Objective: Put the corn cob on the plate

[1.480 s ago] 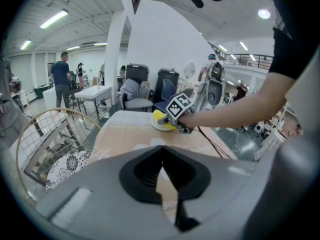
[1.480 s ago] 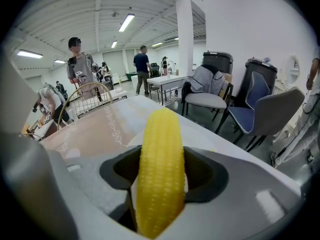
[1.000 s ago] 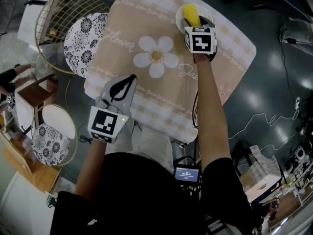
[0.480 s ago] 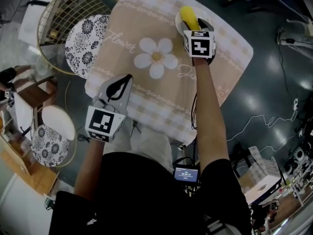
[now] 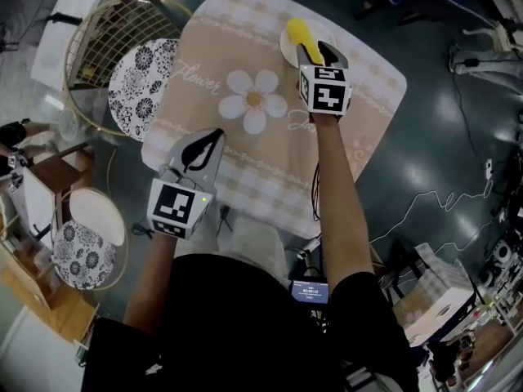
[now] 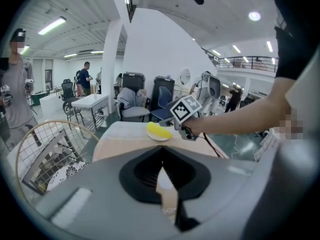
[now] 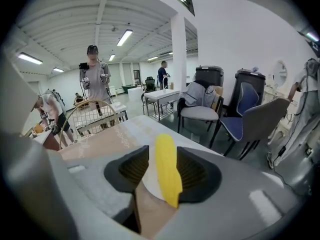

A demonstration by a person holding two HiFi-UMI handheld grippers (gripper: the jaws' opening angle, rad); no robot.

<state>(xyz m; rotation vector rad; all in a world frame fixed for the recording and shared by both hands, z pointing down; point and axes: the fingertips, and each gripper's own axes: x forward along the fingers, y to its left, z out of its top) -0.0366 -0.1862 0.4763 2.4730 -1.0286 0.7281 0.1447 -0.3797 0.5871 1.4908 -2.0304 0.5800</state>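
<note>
A yellow corn cob [image 5: 298,33] lies on a small white plate [image 5: 285,49] at the far edge of the table [image 5: 261,162]. My right gripper [image 5: 317,54] hovers just on the near side of the plate, above the cob. Its jaws have just been closing part way and still stand open, with nothing held between them. In the right gripper view the corn cob [image 7: 167,171] and plate [image 7: 151,185] show through the gap below the right gripper [image 7: 164,152]. My left gripper [image 5: 216,134] is shut and empty over the table's near left edge. The left gripper view shows the corn cob [image 6: 159,131] far ahead.
A flower-print cloth covers the table. A round wire-frame seat [image 5: 114,31] with a patterned cushion [image 5: 143,76] stands to the left, and a second round stool [image 5: 86,235] at the near left. Cables [image 5: 433,202] lie on the floor to the right. People and office chairs stand in the background.
My right gripper has lifted up and back off the corn cob, which stays on the plate, and its jaws are narrower. My left gripper has barely moved.
</note>
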